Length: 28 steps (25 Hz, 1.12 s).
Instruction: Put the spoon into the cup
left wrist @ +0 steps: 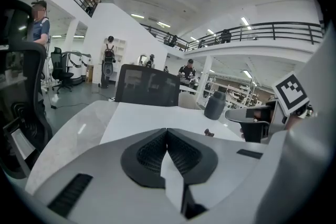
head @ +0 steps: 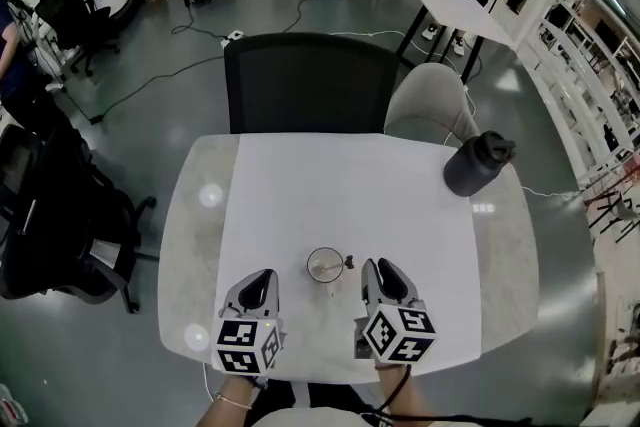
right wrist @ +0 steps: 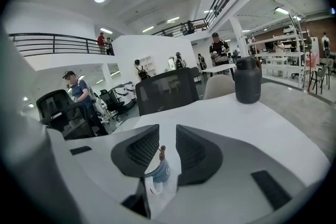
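Both left claw (head: pixel 263 277) and right claw (head: pixel 377 267) flank cup (head: pixel 326 266).

The white cup (head: pixel 325 266) stands upright on the white mat at the table's near edge, and the spoon (head: pixel 349 263) is inside it, its dark handle tip leaning right.

Left tongs (head: pixel 262 275) and right tongs (head: pixel 376 267) are grey with black ribbed pads (left wrist: pixel 152 152); each carries 1 black-and-white marker cube (head: pixel 247 343).

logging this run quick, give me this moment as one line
spoon: in cup | left gripper: fingers shut, empty | right gripper: fingers open
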Each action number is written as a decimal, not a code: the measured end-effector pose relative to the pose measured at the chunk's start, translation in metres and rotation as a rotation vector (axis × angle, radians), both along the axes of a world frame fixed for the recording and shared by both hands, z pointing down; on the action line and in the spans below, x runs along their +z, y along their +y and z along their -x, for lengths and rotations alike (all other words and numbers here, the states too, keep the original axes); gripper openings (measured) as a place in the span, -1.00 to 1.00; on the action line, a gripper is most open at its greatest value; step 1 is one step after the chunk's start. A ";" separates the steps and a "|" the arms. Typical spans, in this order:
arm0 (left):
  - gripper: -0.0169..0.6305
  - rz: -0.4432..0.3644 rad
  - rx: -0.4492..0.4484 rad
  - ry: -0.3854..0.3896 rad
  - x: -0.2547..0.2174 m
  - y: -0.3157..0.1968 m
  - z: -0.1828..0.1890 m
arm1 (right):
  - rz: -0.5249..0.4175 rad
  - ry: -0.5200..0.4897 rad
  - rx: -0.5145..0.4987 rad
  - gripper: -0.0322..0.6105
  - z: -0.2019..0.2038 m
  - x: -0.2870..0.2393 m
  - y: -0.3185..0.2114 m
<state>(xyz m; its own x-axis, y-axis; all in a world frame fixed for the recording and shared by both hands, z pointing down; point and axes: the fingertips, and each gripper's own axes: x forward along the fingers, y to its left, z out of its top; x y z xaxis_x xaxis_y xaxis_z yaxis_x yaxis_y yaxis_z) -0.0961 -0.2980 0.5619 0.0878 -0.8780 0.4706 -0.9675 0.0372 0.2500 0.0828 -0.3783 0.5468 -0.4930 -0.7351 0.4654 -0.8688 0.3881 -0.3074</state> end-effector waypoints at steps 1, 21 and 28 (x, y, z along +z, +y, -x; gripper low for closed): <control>-0.89 -0.013 0.004 -0.002 -0.006 -0.002 -0.002 | -0.014 -0.005 0.010 -0.54 -0.004 -0.007 0.000; -0.89 -0.252 0.101 -0.039 -0.094 -0.039 -0.031 | -0.270 0.028 0.163 -0.75 -0.066 -0.097 0.002; -0.89 -0.267 0.109 -0.047 -0.098 -0.040 -0.029 | -0.288 0.057 0.158 -0.80 -0.066 -0.101 0.005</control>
